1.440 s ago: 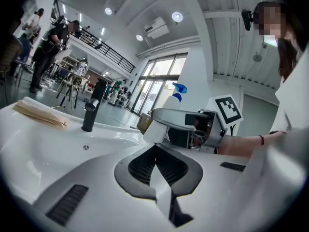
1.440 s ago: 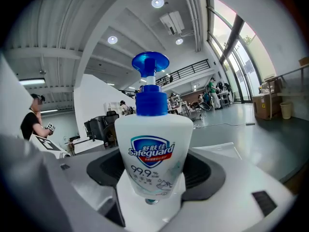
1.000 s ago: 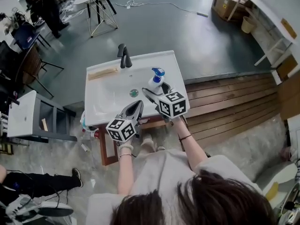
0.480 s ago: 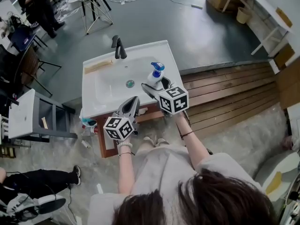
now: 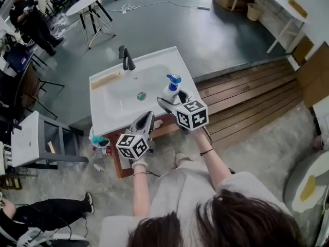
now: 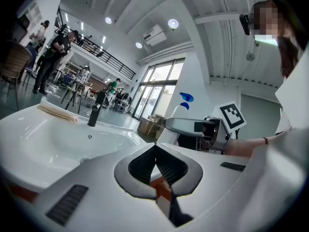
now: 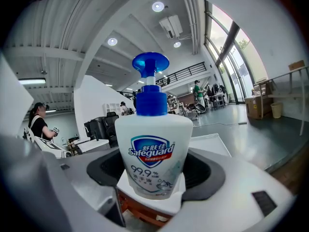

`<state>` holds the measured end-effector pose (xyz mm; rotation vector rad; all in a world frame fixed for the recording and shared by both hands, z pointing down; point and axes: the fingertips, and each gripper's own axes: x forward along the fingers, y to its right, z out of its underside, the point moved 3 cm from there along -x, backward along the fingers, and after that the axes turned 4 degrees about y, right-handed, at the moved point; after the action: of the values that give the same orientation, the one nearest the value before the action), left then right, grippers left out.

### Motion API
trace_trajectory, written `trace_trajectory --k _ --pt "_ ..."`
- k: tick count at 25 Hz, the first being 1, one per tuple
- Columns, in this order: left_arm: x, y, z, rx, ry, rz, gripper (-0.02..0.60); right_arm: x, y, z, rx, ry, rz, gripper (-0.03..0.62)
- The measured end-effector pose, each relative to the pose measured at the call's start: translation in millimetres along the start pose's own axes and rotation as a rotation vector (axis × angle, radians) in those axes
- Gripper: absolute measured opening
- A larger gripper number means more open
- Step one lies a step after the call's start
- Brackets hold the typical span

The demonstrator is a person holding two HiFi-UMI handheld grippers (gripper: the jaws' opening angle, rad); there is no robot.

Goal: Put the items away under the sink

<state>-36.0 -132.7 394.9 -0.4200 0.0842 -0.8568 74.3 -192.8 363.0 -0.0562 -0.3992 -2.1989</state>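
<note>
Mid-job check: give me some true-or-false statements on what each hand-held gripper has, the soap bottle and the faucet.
1. The right hand-held gripper is closed on the soap bottle. True.
2. The bottle's pump is red. False: it is blue.
3. The left hand-held gripper holds a sponge. False: its jaws are together with nothing between them.
4. The faucet is black. True.
5. The soap bottle lies on its side. False: it stands upright between the jaws.
</note>
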Motion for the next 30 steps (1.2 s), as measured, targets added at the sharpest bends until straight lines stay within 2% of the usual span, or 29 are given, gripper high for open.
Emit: trace_trajectory --k 18,30 --pt "-63 38 18 0.016 -0.033 0.072 -0.003 -59 -56 24 0.021 0.018 0.052 0.364" --pt "-77 54 39 0.012 -0.066 0.070 -0.002 -84 -58 53 0.036 -0.027 0.069 0.364"
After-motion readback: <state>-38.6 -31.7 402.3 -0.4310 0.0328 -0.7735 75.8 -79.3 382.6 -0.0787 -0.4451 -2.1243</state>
